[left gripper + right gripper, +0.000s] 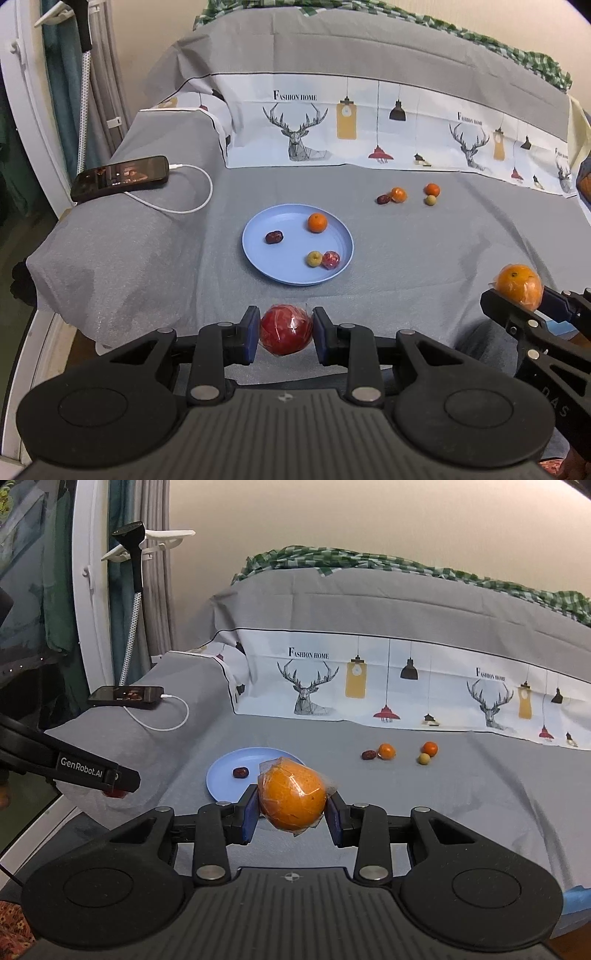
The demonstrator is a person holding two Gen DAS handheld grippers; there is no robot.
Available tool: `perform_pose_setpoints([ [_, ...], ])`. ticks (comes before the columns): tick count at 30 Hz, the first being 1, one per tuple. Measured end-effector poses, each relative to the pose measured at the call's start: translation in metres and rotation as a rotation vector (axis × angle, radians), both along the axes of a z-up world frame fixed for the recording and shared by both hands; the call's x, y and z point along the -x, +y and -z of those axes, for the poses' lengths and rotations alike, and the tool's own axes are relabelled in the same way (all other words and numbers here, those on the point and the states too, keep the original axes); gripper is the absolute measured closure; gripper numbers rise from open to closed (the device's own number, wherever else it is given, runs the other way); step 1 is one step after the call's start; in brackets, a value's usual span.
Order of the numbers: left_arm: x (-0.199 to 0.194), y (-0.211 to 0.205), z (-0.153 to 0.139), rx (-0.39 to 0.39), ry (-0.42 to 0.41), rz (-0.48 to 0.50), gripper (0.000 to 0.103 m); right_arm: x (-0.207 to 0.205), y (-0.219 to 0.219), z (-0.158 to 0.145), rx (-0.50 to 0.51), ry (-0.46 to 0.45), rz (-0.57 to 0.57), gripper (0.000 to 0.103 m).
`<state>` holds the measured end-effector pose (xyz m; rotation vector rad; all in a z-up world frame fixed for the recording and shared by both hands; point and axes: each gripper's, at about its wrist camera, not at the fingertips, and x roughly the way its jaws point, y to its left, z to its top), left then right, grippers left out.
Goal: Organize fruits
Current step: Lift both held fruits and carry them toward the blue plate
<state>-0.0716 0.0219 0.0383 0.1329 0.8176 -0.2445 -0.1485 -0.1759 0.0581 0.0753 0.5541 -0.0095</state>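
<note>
Left gripper (285,329), lower centre of the left wrist view: blue pads (251,334) clamped on a red fruit in clear wrap (285,329), held above the near edge of the grey sheet (424,258). Same gripper at the left edge of the right wrist view (118,781), side on, a patch of red just showing beneath its tip.

Right gripper (292,800), lower centre of the right wrist view: pads closed against both sides of a large wrapped orange (291,797), raised in front of the blue plate (221,775) and hiding part of it. Same gripper at the right edge of the left wrist view (517,295), with the orange (519,286) seated between its fingers.

Blue plate (258,243) on the sheet, middle of the left wrist view. On it: a small orange (317,222) toward the far rim; a dark red date (274,237) to the left; a small yellow-green fruit (314,258) touching a small wrapped red fruit (331,259) near the right rim.

Loose fruit farther back and to the right, well apart from the plate: a second date (383,199) touching a small orange (398,195); beside these, another small orange (431,189) with a yellow-green fruit (430,200) just in front of it.

Black phone (120,178) with a white cable (192,199) plugged in, on a raised grey fold at left. Printed cloth with deer and lamps (369,125) draped behind the fruit.
</note>
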Motion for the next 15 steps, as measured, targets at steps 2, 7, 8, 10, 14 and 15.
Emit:
perform_pose_setpoints([
  [2,0.0027,0.0017,-0.0013,0.006,-0.004,0.0,0.07,0.0017,0.0008,-0.0022,0.006,-0.005,-0.001,0.064],
  [7,0.0014,0.0041,-0.0015,0.015,0.0,-0.003,0.07,-0.0003,0.0037,-0.0024,0.014,-0.006,-0.006,0.064],
  [8,0.0006,0.0043,-0.0012,0.016,0.001,-0.004,0.07,-0.0004,0.0045,-0.0023,0.015,-0.005,-0.008,0.064],
  [10,-0.0007,0.0043,-0.0005,0.016,0.005,-0.004,0.07,-0.0003,0.0052,-0.0017,0.017,-0.004,-0.01,0.064],
  [14,-0.0048,0.0038,0.0018,0.016,0.017,-0.005,0.07,-0.0028,0.0033,0.0001,0.012,0.005,-0.01,0.064],
  [15,-0.0061,0.0035,0.0025,0.016,0.02,-0.006,0.07,-0.0029,0.0026,0.0008,0.01,0.008,-0.011,0.064],
])
